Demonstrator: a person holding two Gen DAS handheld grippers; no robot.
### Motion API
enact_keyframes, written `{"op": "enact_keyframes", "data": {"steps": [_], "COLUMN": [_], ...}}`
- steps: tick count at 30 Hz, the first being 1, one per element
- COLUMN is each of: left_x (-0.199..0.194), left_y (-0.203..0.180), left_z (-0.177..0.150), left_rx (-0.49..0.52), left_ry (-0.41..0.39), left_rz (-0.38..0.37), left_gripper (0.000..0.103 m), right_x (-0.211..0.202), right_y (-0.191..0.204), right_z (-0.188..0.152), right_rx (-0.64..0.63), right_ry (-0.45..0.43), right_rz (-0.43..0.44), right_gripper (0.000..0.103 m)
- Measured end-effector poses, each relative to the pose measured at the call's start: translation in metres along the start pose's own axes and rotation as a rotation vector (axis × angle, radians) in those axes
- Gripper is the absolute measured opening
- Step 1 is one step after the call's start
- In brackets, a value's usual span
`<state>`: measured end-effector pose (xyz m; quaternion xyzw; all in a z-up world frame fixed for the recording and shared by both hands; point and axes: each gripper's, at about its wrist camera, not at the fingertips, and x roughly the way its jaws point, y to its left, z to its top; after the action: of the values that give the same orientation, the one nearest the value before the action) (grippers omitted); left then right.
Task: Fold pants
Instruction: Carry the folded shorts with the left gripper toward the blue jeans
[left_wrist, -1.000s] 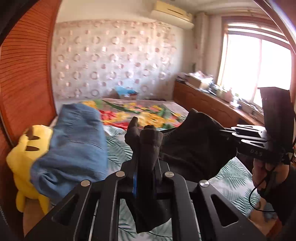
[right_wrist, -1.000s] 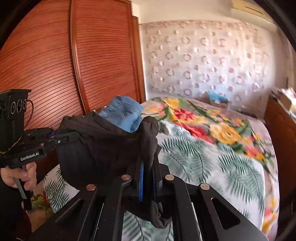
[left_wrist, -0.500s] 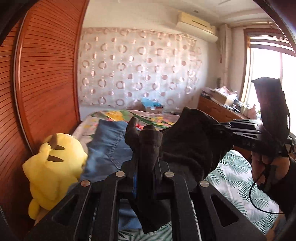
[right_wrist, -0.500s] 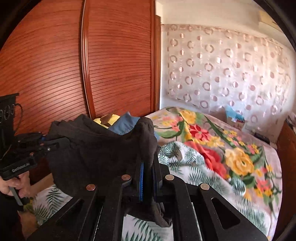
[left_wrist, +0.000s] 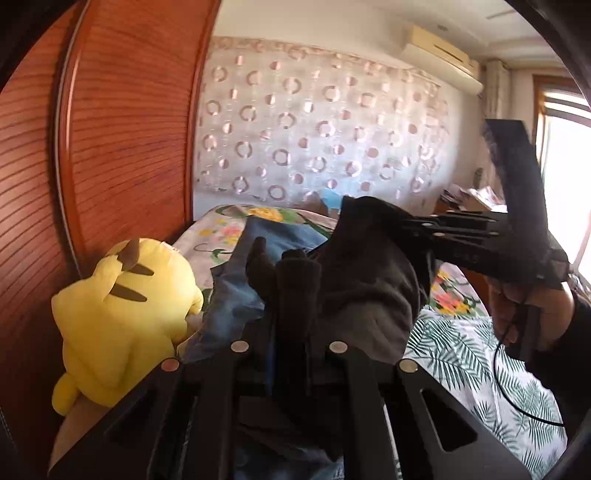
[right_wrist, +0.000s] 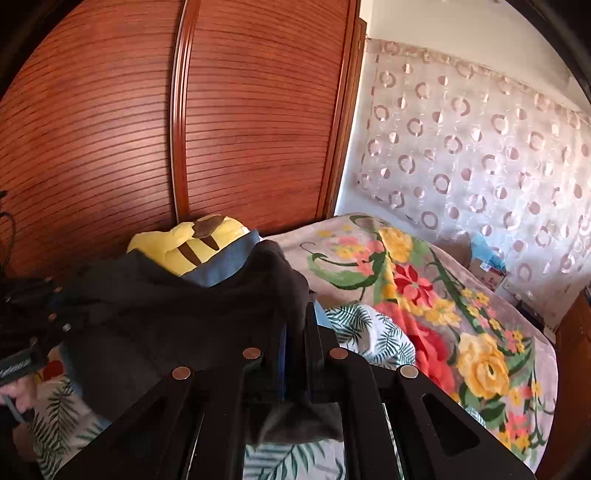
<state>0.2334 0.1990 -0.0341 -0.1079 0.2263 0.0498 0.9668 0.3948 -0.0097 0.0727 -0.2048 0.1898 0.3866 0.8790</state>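
Pants (left_wrist: 365, 291), dark and limp, hanging in midair over the bed (right_wrist: 461, 332), stretched between left tool (left_wrist: 291, 295) and right tool (right_wrist: 295, 332), both clenched on bunched fabric. Soft, light, droopy at six o'clock; best gripped along the edge corners.

Home bedroom: bed (right_wrist: 436, 306) under floral blanket (right_wrist: 476, 354), yellow plush toy (left_wrist: 122, 317) against slatted wooden wardrobe doors (right_wrist: 240, 122), circle-patterned curtain (left_wrist: 317, 133) across far wall, air conditioner (left_wrist: 441, 55) near ceiling, sunlit window (left_wrist: 565, 177) at right.
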Motion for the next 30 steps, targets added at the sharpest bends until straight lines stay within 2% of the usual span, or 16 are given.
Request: {"op": "enact_keyframes", "data": {"steps": [8, 12, 16, 21, 24, 27, 28, 29, 30], "left_x": [-0.002, 0.002, 0.003, -0.003, -0.011, -0.017, -0.021, -0.025, -0.027], "left_y": [0.005, 0.012, 0.017, 0.019, 0.017, 0.017, 0.017, 0.016, 0.016], "left_z": [-0.006, -0.008, -0.011, -0.008, -0.008, -0.007, -0.006, -0.004, -0.003], "left_rx": [-0.042, -0.070, -0.080, -0.088, -0.083, -0.071, -0.065, -0.059, -0.055], "left_ry": [-0.029, 0.003, 0.025, 0.038, 0.032, 0.022, 0.010, -0.002, -0.005], "left_rz": [0.064, 0.089, 0.085, 0.077, 0.085, 0.074, 0.066, 0.057, 0.057], "left_gripper": [0.012, 0.012, 0.012, 0.014, 0.016, 0.032, 0.043, 0.049, 0.050], "right_x": [0.041, 0.059, 0.074, 0.070, 0.067, 0.056, 0.050, 0.046, 0.042], "right_y": [0.016, 0.017, 0.005, -0.004, -0.011, -0.022, -0.023, -0.023, -0.022], "right_z": [0.021, 0.019, 0.015, 0.016, 0.019, 0.019, 0.018, 0.016, 0.012], "right_rx": [-0.082, -0.077, 0.000, 0.079, 0.128, 0.181, 0.184, 0.184, 0.184], "right_ry": [-0.027, -0.020, -0.006, -0.026, -0.028, -0.069, -0.082, -0.091, -0.097], "right_rz": [0.021, 0.055, 0.078, 0.107, 0.141, 0.116, 0.114, 0.108, 0.110], "right_gripper": [0.007, 0.007, 0.007, 0.017, 0.030, 0.033, 0.032, 0.033, 0.032]}}
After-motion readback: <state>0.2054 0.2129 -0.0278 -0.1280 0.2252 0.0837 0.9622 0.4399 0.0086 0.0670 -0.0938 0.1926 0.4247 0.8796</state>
